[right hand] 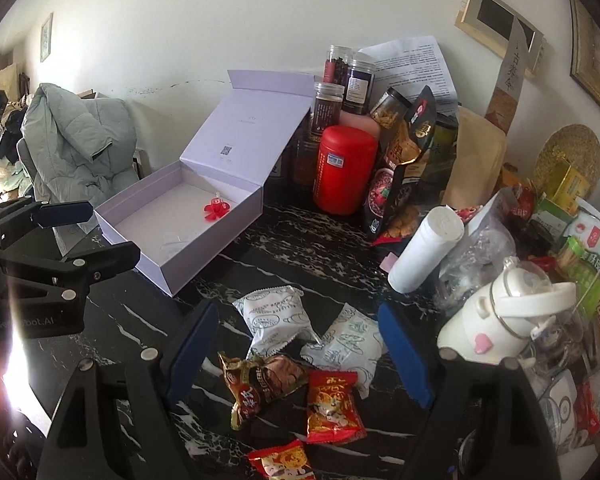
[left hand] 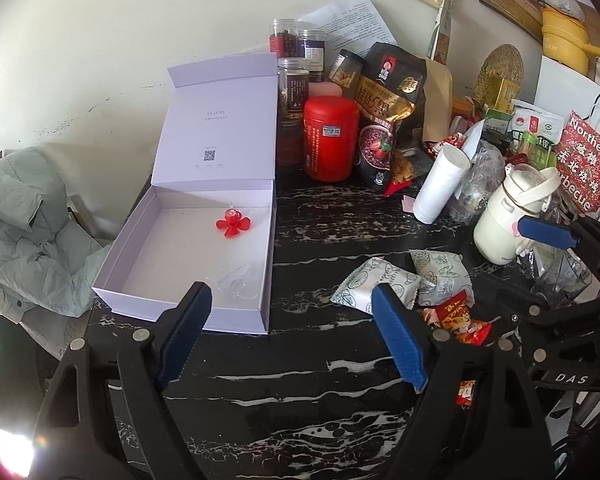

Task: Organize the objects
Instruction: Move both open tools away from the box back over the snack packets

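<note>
Left wrist view: the left hand-held gripper [left hand: 288, 320] has its blue-padded jaws spread wide with nothing between them, hanging over the black marbled worktop [left hand: 300, 400] right at the front corner of the lavender box [left hand: 140, 248]. That box sits at the worktop's left edge, lid propped up behind it, and inside it there's a little red flower-shaped thing [left hand: 232, 222] plus some clear plastic piece [left hand: 236, 280] near the front wall.

Right wrist view has the right hand-held gripper [right hand: 300, 344] also released, jaws apart and empty, over the snack pile. Two white packets [right hand: 274, 316] lie side by side between the fingers, and nearer the camera there's a dark brown wrapper [right hand: 260, 380], a red-and-gold packet [right hand: 332, 408] touching it, and another red one [right hand: 282, 460] at the bottom edge.

Clutter at the back: a red canister [right hand: 346, 168] just right of the box lid, a black snack bag [left hand: 388, 120], a white paper roll [right hand: 424, 248] lying tilted, and a cream jug [right hand: 496, 320] on the right. Pale green jacket [left hand: 20, 220] off the left side.
</note>
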`<state>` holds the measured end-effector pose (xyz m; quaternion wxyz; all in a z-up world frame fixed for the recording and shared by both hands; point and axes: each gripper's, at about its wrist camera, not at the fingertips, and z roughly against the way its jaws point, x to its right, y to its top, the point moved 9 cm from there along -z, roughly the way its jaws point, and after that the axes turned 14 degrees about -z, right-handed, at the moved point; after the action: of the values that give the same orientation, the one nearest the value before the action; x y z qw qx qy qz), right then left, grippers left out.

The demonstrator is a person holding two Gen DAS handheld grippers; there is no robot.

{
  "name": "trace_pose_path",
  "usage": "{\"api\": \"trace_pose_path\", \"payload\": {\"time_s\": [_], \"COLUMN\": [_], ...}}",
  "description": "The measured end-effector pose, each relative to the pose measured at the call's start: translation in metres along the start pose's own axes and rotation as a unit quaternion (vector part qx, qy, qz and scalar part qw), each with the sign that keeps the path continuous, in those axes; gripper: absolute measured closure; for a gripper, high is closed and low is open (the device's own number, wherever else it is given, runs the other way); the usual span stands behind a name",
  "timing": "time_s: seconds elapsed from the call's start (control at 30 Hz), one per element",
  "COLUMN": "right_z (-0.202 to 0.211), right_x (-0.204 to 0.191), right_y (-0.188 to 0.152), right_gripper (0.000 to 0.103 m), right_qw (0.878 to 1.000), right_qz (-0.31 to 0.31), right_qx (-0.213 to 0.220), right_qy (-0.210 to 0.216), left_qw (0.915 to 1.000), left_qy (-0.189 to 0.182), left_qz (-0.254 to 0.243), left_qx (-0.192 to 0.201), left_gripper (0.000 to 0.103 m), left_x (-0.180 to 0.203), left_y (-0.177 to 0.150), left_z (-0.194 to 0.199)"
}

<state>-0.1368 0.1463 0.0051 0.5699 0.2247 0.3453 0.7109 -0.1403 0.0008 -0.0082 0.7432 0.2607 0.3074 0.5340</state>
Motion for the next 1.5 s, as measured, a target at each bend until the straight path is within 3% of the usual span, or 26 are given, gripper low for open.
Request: {"api": "trace_pose_path", "payload": {"time_s": [0.73, 1.07, 1.5], "right_z": [-0.001, -0.009, -0.021], "right_x": [0.036, 0.048, 0.057], "right_y": [-0.073, -0.111, -0.153], "right_gripper": [0.019, 0.019, 0.019], "right_qw": [0.999, 0.997, 0.992], "right_qz": [-0.029, -0.047, -0.057], "right_qx": [-0.032, -0.061, -0.097], "right_qy": [-0.018, 0.015, 0.049], "left_qw": [0.9975, 0.9938, 0.9881], "left_qy": [-0.057, -0.078, -0.116], "left_qz": [-0.034, -0.052, -0.081], "left_qx": [-0.024, -0.06, -0.061], "left_gripper": [0.021, 0.021, 0.021], "left_x": [0.064, 0.094, 0.129], "left_y": [-0.04, -0.059, -0.062], "left_z": [-0.026, -0.049, -0.074]}}
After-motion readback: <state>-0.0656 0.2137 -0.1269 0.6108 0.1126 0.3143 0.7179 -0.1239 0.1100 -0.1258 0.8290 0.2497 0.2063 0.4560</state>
